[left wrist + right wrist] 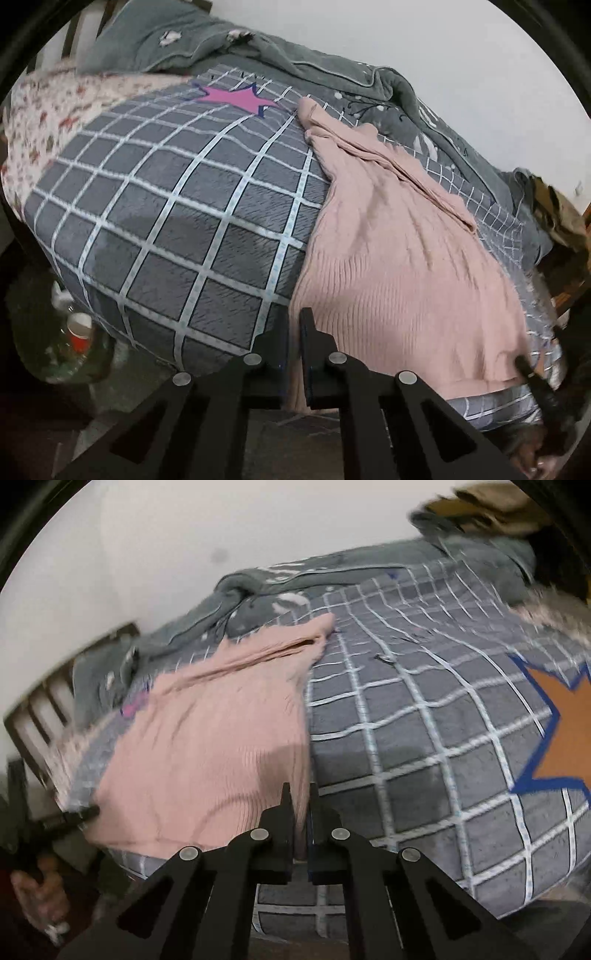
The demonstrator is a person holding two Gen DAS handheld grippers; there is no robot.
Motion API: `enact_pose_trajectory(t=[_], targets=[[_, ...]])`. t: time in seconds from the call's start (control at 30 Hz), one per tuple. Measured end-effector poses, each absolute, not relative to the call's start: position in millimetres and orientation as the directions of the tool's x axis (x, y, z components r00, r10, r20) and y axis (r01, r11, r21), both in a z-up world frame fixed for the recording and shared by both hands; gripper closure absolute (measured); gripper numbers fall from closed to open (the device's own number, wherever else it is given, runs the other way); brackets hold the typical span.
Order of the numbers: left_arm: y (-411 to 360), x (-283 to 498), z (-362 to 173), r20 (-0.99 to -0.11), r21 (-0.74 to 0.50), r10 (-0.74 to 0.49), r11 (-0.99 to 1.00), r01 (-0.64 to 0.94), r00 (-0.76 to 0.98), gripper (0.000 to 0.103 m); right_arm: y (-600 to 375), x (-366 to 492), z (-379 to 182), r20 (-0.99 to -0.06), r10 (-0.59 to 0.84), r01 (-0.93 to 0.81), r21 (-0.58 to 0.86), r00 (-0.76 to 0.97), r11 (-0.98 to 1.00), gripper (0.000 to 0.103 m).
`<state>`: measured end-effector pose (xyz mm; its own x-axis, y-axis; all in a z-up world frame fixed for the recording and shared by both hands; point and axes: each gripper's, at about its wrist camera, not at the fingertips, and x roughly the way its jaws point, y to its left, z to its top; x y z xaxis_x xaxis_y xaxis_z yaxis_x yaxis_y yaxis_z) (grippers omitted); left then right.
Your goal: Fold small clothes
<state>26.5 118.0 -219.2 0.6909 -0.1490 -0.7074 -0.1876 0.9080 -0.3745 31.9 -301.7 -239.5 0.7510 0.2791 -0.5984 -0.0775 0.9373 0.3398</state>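
A bed (192, 206) in grey checked bedding stands against a plain white wall (443, 40).

Pink ribbed knit sweater (399, 266) lying spread flat on bed (192, 229), hem overhanging near edge, sleeve folded across.

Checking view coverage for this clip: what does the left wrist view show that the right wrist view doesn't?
Only the left wrist view: a pink star print, a floral cover and a red cup on the floor. Only the right wrist view: an orange star print and a slatted bed frame. Both: the pink sweater on the checked bedspread, each gripper shut on its near hem, left gripper, right gripper.
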Motion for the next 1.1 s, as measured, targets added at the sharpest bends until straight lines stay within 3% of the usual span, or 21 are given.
enact_pose_trajectory(t=[0.3,0.47,0.73,1.1], targets=[[100,25,-224,-0.727,-0.308,-0.126,0.938,-0.157,0.675,0.091,-279,34,-246,-0.644,0.240,-0.110,0.236,0.727,0.966,0.095],[95,25,-222,-0.722,-0.304,-0.138,0.944,-0.131,0.678,0.078,-275,34,-251,-0.657,0.230,-0.109,0.220,0.718,0.969,0.081],[84,24,-220,-0.709,-0.284,-0.131,0.952,-0.111,0.693,0.058,-267,31,-251,-0.654,0.218,-0.128,0.182,0.724,0.975,0.079],[76,21,-221,-0.697,-0.235,-0.086,0.965,-0.113,0.712,0.057,-267,31,-250,-0.650,0.225,-0.133,0.189,0.726,0.973,0.079]])
